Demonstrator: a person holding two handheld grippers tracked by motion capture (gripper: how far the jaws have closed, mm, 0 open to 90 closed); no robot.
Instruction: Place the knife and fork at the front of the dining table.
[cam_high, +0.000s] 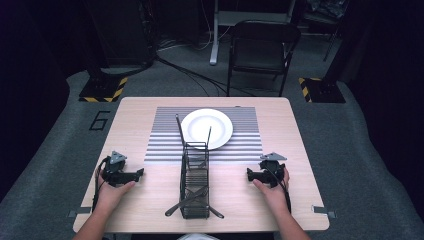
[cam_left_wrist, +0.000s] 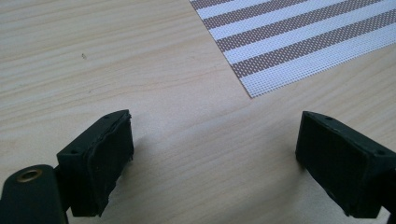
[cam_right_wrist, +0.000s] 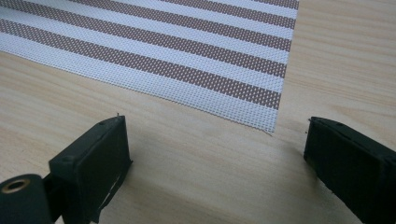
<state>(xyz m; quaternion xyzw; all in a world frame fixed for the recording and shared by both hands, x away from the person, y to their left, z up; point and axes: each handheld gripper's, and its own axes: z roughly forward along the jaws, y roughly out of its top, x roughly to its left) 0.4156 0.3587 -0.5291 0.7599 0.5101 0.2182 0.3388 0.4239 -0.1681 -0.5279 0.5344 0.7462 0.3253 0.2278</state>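
Note:
A white plate (cam_high: 206, 128) lies on a striped placemat (cam_high: 165, 145) at the middle of the wooden table (cam_high: 135, 115). In front of it stands a black wire cutlery rack (cam_high: 194, 187) with dark utensils (cam_high: 178, 131) sticking out of it. My left gripper (cam_high: 140, 173) rests on the table left of the rack, held by a hand, its jaws wide apart over bare wood (cam_left_wrist: 215, 154). My right gripper (cam_high: 248, 174) rests to the right of the rack, jaws also wide apart and empty (cam_right_wrist: 217, 163). The placemat's corner (cam_left_wrist: 289, 46) lies just ahead of each gripper (cam_right_wrist: 187, 60).
A black folding chair (cam_high: 262, 47) stands beyond the far edge of the table. Cables and stand bases with yellow-black tape (cam_high: 102, 90) lie on the grey floor. Tape marks (cam_high: 322, 211) sit near the table's front corners.

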